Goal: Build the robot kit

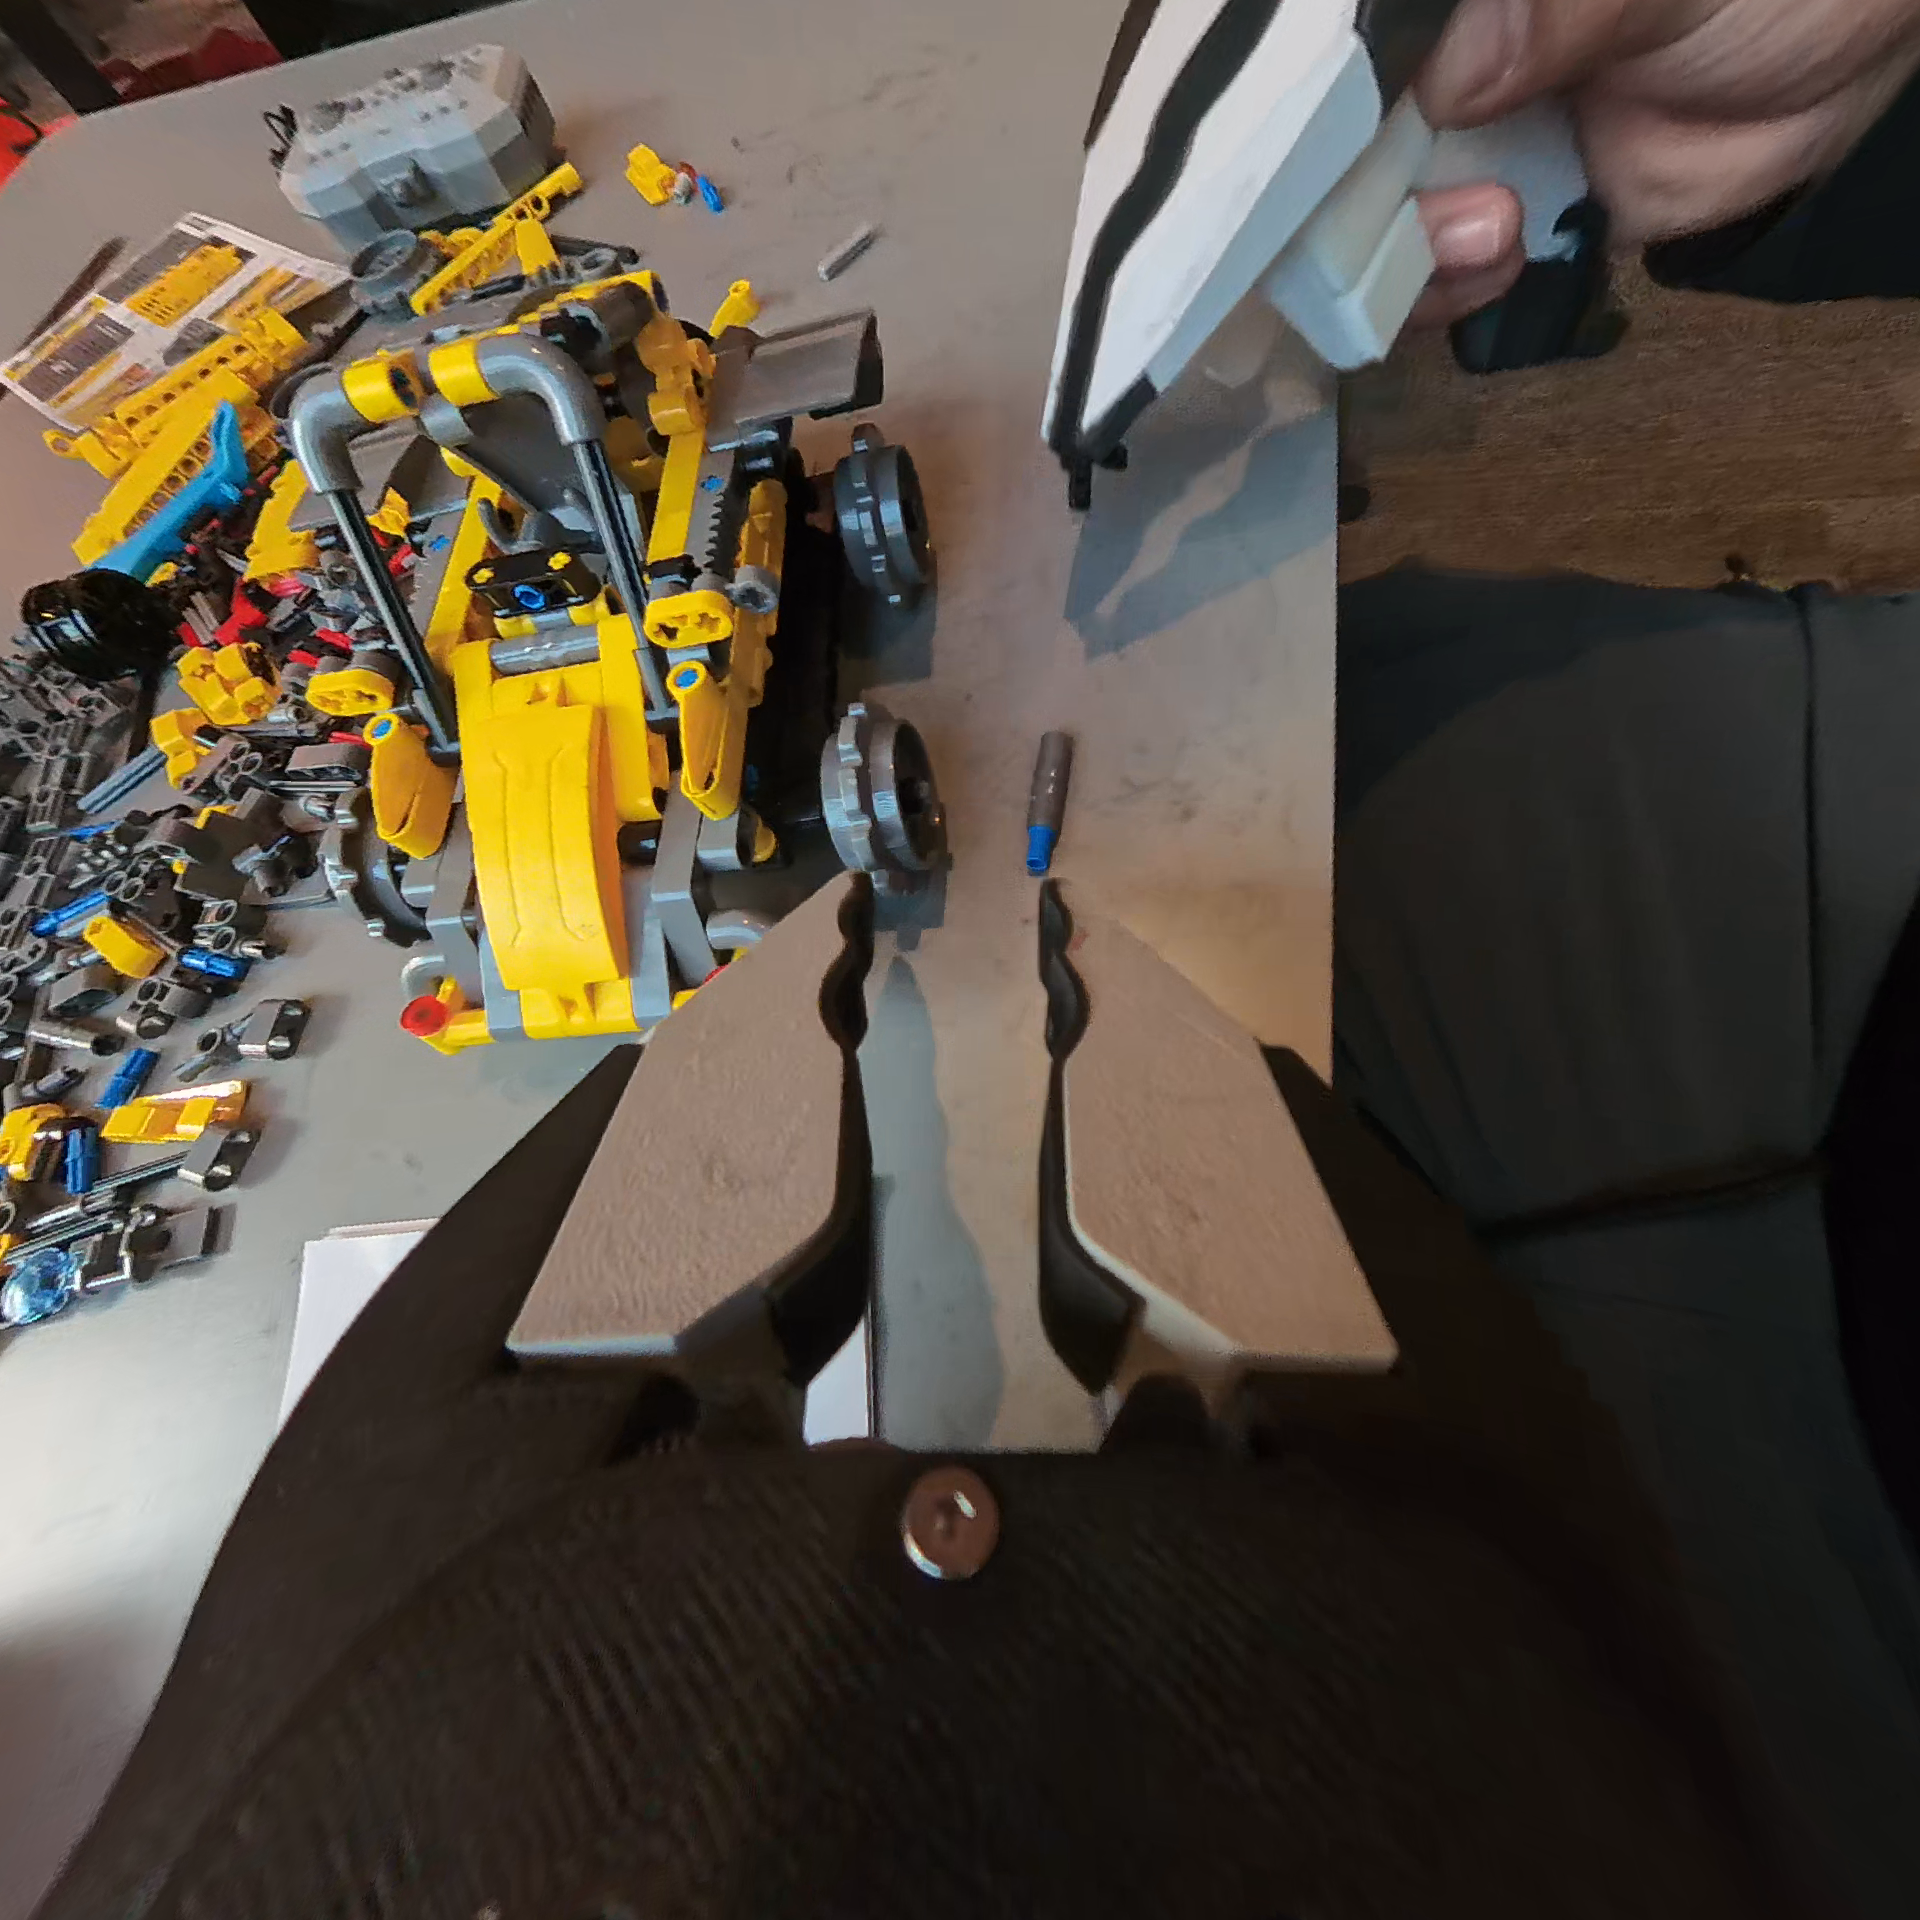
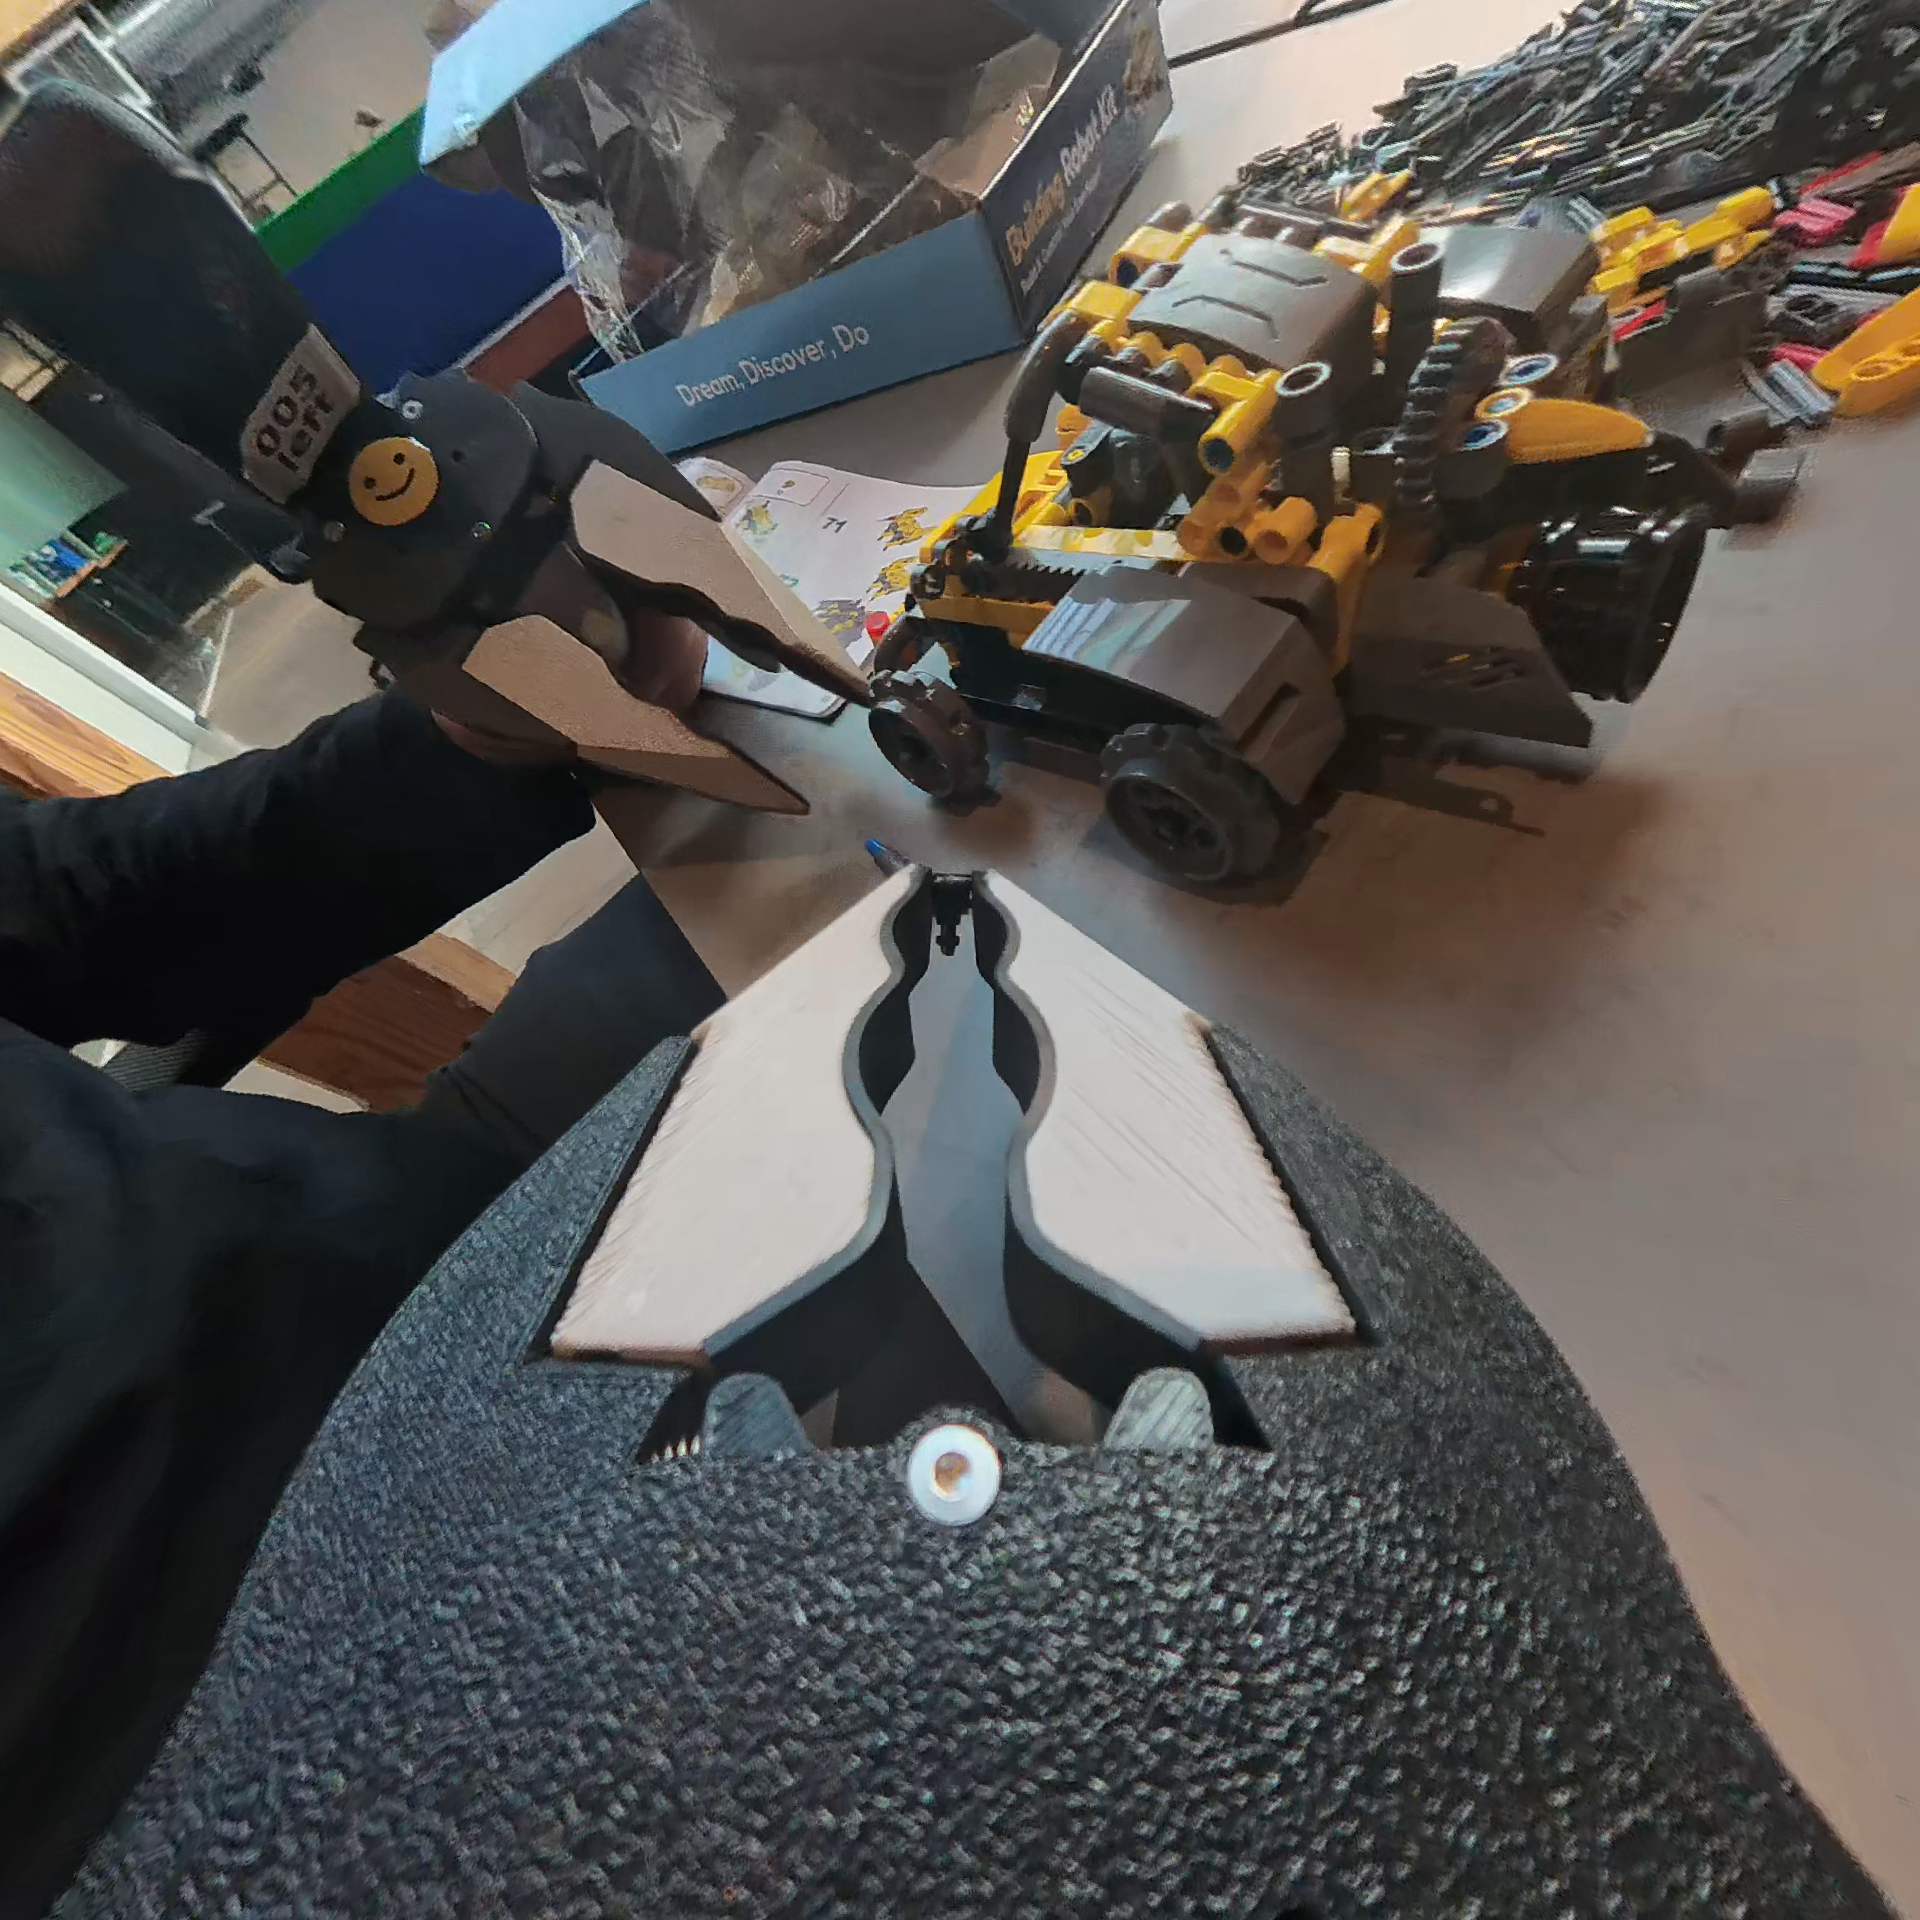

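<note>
A yellow and grey brick-built vehicle (image 1: pixel 551 675) (image 2: pixel 1299 499) stands on the grey table (image 1: pixel 1195 644). My left gripper (image 1: pixel 956 891) is open and empty; its left fingertip (image 1: pixel 860 904) is at the vehicle's near grey wheel hub (image 1: pixel 883 800) (image 2: pixel 925 740). A grey pin with a blue end (image 1: pixel 1044 800) lies just ahead of the right fingertip. My right gripper (image 2: pixel 951 883) is shut on a small black peg (image 2: pixel 948 920), low over the table near that pin's blue end (image 2: pixel 883 854). The right gripper also shows in the left wrist view (image 1: pixel 1086 442), and the left gripper in the right wrist view (image 2: pixel 836 750).
Loose yellow, grey, black and blue parts (image 1: pixel 125 883) (image 2: pixel 1610 104) cover the table beyond the vehicle. A grey battery box (image 1: pixel 416 135), an instruction booklet (image 1: pixel 156 312) (image 2: pixel 831 530) and an open blue cardboard box (image 2: pixel 831 343) stand farther off. The table edge (image 1: pixel 1335 727) is close by. My right fingertips sit around 9 centimeters from my left ones.
</note>
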The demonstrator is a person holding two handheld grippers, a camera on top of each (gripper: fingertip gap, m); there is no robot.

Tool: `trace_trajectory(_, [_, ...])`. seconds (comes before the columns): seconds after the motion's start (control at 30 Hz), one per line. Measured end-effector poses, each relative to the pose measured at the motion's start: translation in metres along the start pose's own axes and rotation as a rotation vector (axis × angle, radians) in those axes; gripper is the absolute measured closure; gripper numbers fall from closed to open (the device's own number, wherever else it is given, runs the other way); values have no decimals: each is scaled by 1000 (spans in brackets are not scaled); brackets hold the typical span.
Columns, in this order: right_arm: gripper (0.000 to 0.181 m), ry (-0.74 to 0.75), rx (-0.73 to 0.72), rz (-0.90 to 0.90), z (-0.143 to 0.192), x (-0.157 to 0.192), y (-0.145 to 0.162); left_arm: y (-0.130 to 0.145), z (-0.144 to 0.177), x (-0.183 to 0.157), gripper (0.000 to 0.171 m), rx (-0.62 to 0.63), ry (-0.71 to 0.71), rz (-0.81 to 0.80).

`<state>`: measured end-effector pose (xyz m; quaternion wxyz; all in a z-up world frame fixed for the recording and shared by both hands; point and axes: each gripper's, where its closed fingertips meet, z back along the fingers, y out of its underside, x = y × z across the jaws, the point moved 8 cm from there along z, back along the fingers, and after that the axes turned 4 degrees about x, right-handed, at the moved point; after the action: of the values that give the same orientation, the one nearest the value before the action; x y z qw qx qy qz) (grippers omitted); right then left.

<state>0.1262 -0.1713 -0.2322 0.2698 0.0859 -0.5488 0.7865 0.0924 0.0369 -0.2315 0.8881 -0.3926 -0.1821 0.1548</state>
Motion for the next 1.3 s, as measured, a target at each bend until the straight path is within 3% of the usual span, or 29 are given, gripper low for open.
trace_trajectory(0.23, [176,90,194,44,0,-10,8,1,-5,-5,142,51,-14,-48])
trace_trajectory(0.33, [176,109,207,67,-1,-14,7,0,-3,-5,148,22,2,-48])
trace_trajectory(0.7, [167,269,243,138,3,-33,-3,-1,0,-6,144,-8,-3,-60])
trace_trajectory(0.97, [160,409,93,147,61,-58,-18,-1,2,-5,138,-25,25,-38])
trace_trajectory(1.1, [160,550,161,229,93,-90,-15,0,0,-8,139,-9,46,-69])
trace_trajectory(1.3, [162,557,258,309,92,-117,-18,0,-1,-6,139,4,48,-44])
